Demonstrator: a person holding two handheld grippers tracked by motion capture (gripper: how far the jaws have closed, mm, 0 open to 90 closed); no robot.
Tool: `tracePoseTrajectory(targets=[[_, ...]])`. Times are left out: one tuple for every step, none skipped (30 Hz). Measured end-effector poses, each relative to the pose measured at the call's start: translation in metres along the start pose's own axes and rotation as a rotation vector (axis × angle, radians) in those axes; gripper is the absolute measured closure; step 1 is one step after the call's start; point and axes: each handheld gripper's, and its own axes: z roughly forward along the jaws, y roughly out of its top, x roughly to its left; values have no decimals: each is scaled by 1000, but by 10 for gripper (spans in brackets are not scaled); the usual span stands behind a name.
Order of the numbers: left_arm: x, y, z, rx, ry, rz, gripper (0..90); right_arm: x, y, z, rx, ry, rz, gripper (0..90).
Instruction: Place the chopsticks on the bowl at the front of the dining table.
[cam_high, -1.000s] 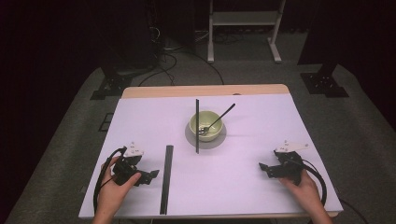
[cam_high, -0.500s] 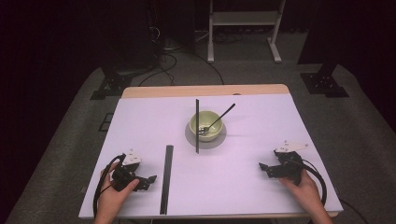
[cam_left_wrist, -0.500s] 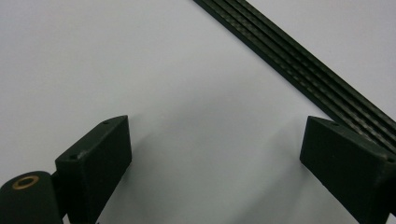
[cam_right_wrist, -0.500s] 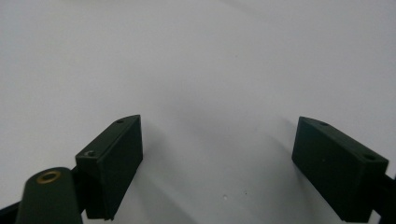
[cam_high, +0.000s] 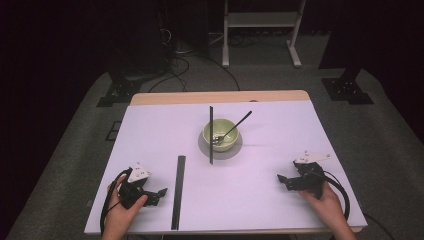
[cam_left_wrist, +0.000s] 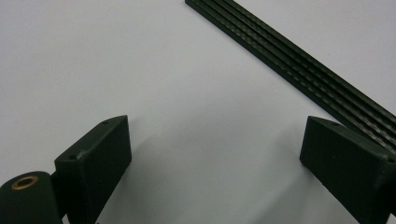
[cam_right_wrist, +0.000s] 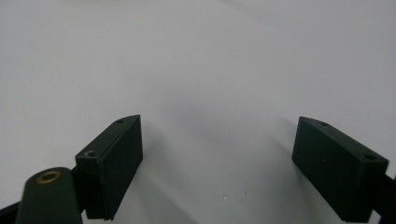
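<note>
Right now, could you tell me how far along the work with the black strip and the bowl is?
Nothing looks done yet. The left gripper is open beside the black strip, not touching it. The right gripper is open over bare table. The bowl with its utensil sits untouched, so grasping remains.

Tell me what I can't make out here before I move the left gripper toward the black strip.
- Black strip: left gripper view, both ends cut off, by the top edge and behind the right jaw.
- Bowl: high view, contents too small to tell; the utensil tip inside is blurred.
- Thin black rod: high view, whether it touches the bowl is unclear.
- Left gripper: high view, jaws too small to judge.
</note>
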Motion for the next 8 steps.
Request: tracePoseTrajectory(targets=[[0, 0, 0, -1, 0, 0, 77, 0, 0, 0, 0, 0, 1, 150], [0, 0, 0, 0, -1, -1, 77, 0, 0, 0, 0, -1, 0, 150], [0, 0, 0, 0, -1, 0, 77, 0, 0, 0, 1, 0, 2, 150], [0, 0, 0, 0, -1, 0, 77, 0, 0, 0, 1, 0, 2, 150], [0, 0, 0, 0, -1, -1, 77, 0, 0, 0, 0, 0, 1, 150], [0, 0, 0, -1, -1, -1, 77, 0, 0, 0, 0, -1, 1, 150], [0, 0, 0, -1, -1, -1, 77, 0, 0, 0, 0, 0, 4, 150], [0, 0, 0, -1, -1, -1, 77, 0, 0, 0, 1, -1, 3, 150]])
